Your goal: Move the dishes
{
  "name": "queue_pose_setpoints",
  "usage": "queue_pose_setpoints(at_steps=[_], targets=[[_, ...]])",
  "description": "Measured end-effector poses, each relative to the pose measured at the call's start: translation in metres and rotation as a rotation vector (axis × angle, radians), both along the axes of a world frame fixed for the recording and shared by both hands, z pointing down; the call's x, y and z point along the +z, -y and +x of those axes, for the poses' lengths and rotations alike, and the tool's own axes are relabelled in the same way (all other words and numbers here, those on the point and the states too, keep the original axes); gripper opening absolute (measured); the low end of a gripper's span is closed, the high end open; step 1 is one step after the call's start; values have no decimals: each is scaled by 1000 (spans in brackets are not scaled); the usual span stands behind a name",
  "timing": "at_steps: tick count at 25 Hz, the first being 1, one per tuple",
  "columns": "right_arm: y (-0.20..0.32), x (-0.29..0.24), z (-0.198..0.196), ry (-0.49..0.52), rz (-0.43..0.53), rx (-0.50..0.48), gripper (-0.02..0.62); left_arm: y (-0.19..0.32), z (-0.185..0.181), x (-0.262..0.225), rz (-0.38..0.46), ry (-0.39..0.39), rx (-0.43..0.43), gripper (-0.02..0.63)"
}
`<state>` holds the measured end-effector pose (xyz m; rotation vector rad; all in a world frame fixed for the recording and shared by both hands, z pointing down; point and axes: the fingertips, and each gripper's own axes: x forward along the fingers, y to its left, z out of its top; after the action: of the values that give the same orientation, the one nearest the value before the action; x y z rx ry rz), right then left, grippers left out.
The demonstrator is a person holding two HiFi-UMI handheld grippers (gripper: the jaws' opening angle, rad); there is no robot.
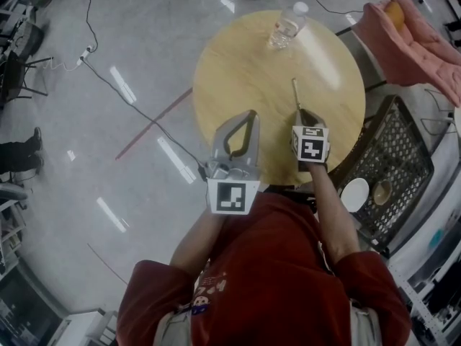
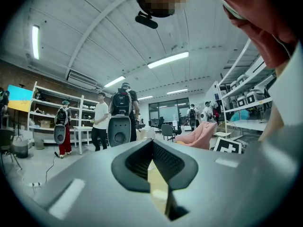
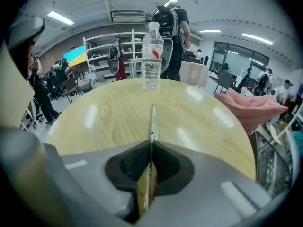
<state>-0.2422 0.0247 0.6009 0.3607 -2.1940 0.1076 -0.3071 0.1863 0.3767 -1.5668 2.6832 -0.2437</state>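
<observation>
**Head view.** Your right gripper point(image 1: 299, 114) grips a thin utensil point(image 1: 294, 92) at the table point(image 1: 238, 71). A plate point(image 1: 354, 194) and a bowl point(image 1: 382, 192) sit in the basket point(image 1: 407, 150) to your right.

**Left gripper view.** The left gripper point(image 2: 154, 148) is closed and empty.

**Right gripper view.** Only here do you see the pads pinching the utensil's near end. Judged from this, squeeze firmly and lift level so it does not pivot.

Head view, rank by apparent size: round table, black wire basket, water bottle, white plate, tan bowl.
1. round table
2. black wire basket
3. water bottle and white plate: these look about alike, and the plate sits lower, so I am not ranking them
4. tan bowl, smallest
</observation>
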Motion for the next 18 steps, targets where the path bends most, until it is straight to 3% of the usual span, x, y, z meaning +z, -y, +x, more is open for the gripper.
queue_pose_setpoints(at_steps=[18], targets=[[24,-25,37,56,17,103,20,32,31,-13,14,33,105,6]])
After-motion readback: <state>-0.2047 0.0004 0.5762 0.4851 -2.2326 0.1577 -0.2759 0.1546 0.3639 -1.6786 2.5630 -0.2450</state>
